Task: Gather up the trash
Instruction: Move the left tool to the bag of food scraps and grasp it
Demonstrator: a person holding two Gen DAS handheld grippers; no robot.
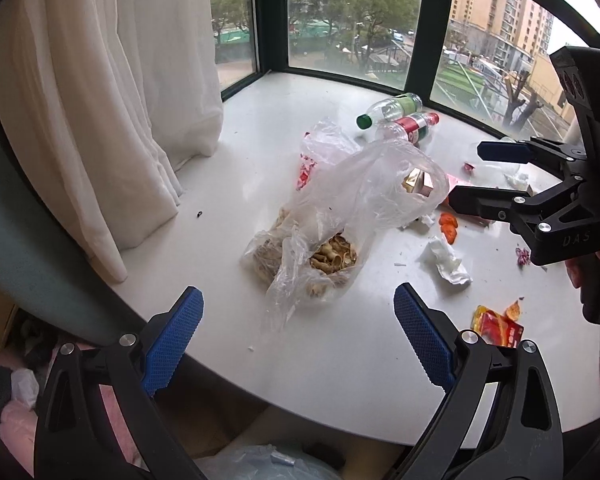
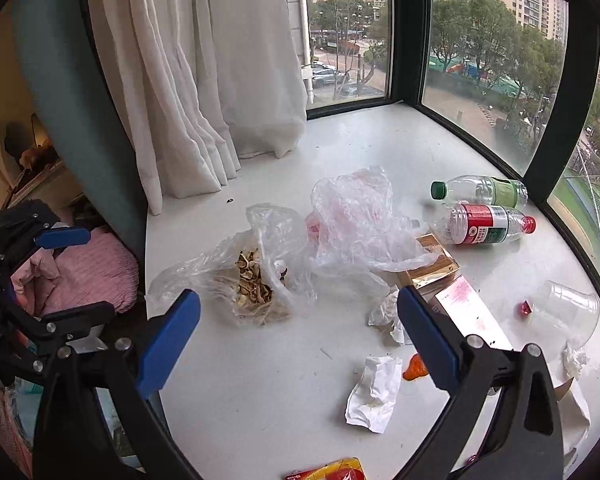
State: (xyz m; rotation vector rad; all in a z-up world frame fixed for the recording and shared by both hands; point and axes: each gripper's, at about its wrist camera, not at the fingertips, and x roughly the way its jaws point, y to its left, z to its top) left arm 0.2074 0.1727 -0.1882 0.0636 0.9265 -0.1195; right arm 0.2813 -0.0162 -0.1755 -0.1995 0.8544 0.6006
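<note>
Surveying the white desk (image 1: pixel 340 380) by the window, we find the trash spread widely and nothing yet gathered. The left tool (image 1: pixel 298 336) hangs over the near edge with its blue pads wide apart and nothing between them. The right tool (image 2: pixel 300 344) is likewise wide open and empty, hovering further right above a crumpled tissue (image 2: pixel 374 394).

A clear bag of dry peels (image 1: pixel 324 256) lies at the middle of the desk, directly ahead of the left tool. A second, loose plastic bag (image 2: pixel 356 216) lies just beyond it, draped partly over a gold box (image 2: pixel 432 264). Two bottles (image 2: pixel 488 208) lie on their sides at the far right, touching or nearly so. A clear cup (image 2: pixel 564 308) lies tipped at the right edge, and a red wrapper (image 1: pixel 498 326) sits near the front.

We judge the step in hand to be the first pick, most likely the peel bag. We recommend that the left tool close on gathered film at the bag's upper folds, not on the filled bottom, since the mouth appears open and peels could spill if the bag tips. The film is thin and slippery, so a full pinch across several layers is advised. We cannot tell where the collecting bin stands.
</note>
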